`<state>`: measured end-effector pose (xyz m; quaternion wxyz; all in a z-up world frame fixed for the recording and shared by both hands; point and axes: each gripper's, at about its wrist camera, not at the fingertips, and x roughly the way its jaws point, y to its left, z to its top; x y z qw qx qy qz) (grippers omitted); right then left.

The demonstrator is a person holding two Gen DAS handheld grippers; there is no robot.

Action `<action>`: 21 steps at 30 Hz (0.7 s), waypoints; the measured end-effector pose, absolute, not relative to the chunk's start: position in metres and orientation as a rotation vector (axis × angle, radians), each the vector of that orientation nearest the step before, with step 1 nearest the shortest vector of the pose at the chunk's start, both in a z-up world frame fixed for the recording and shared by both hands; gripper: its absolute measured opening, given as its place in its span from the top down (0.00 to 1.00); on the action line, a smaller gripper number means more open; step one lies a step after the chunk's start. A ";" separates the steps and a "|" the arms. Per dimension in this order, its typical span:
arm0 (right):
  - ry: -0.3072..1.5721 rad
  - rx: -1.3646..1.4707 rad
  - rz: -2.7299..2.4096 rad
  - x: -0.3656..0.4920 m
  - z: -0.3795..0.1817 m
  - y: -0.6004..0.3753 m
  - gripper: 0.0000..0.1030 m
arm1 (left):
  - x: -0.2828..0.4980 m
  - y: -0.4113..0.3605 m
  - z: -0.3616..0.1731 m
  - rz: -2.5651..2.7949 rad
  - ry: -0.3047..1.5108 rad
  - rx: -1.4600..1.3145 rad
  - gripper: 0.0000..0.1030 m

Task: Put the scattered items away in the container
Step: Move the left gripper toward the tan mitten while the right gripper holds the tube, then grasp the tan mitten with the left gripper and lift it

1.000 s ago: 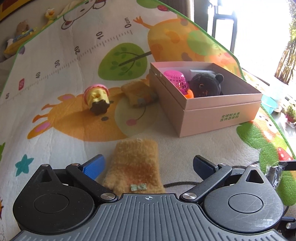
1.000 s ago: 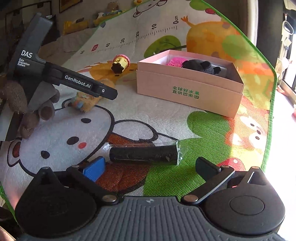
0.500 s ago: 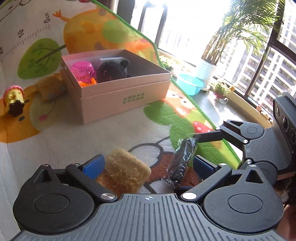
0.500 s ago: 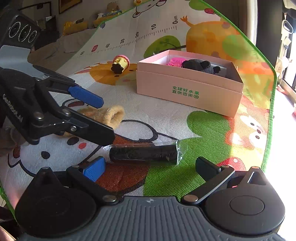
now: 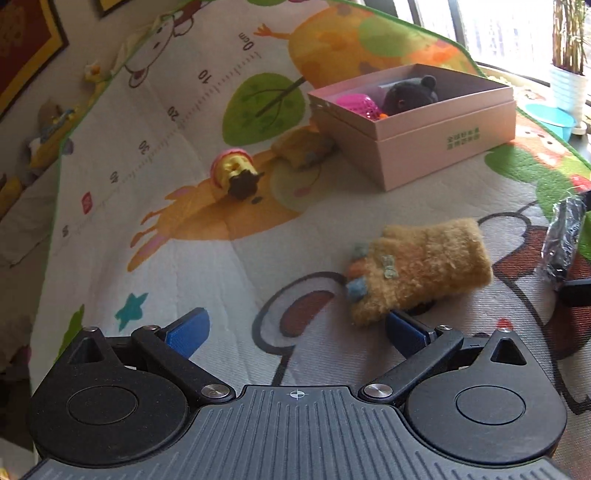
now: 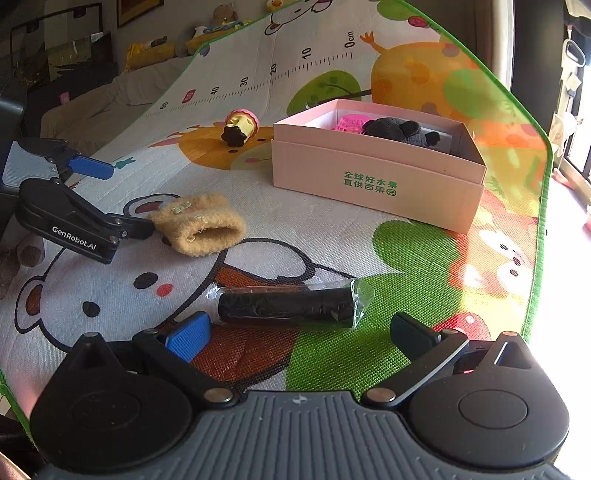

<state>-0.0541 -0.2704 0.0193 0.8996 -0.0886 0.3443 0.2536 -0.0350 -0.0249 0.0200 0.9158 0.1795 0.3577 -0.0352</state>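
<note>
I am working over a cartoon play mat (image 6: 332, 229) printed with a ruler scale, a giraffe, green leaves and a big white cat face; it has a green edge and lies on the floor. Beyond its far end are a dark framed picture (image 5: 22, 44) on the wall and some soft toys (image 6: 221, 14); on the right, bright windows, a potted plant (image 5: 569, 55) and a blue bowl (image 5: 550, 118).

My left gripper (image 5: 295, 328) is spread wide, its right fingertip touching the fuzzy tan mitten (image 5: 421, 266) that lies on the mat. My right gripper (image 6: 301, 334) is also spread wide, just short of the black wrapped roll (image 6: 288, 306).

The pink box (image 6: 376, 177) sits farther up the mat, holding a pink mesh ball (image 6: 351, 122) and a dark plush toy (image 6: 399, 131). A cupcake toy (image 5: 236, 173) and a second tan mitten (image 5: 303, 147) lie left of the box.
</note>
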 end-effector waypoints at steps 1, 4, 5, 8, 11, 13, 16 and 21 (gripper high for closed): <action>0.713 -0.183 0.525 -0.054 0.019 -0.270 0.00 | -0.035 -0.021 0.022 -0.099 0.739 0.327 0.00; 0.713 -0.183 0.525 -0.054 0.019 -0.270 0.00 | -0.043 -0.020 0.026 -0.233 0.744 0.194 0.00; 0.713 -0.182 0.525 -0.054 0.020 -0.270 0.00 | -0.046 -0.023 0.024 -0.257 0.741 0.183 0.00; 0.715 -0.176 0.530 -0.054 0.020 -0.272 0.00 | -0.051 -0.037 0.014 -0.266 0.728 0.211 0.00; 0.722 -0.169 0.529 -0.053 0.020 -0.272 0.00 | -0.051 -0.041 0.006 -0.264 0.719 0.164 0.00; 0.730 -0.178 0.522 -0.052 0.020 -0.270 0.00 | -0.051 -0.039 0.003 -0.264 0.717 0.121 0.00; 0.735 -0.196 0.515 -0.052 0.021 -0.268 0.00 | -0.051 -0.037 0.002 -0.266 0.707 0.114 0.00; 0.762 -0.198 0.482 -0.053 0.025 -0.263 0.00 | -0.052 -0.036 0.001 -0.264 0.698 0.111 0.00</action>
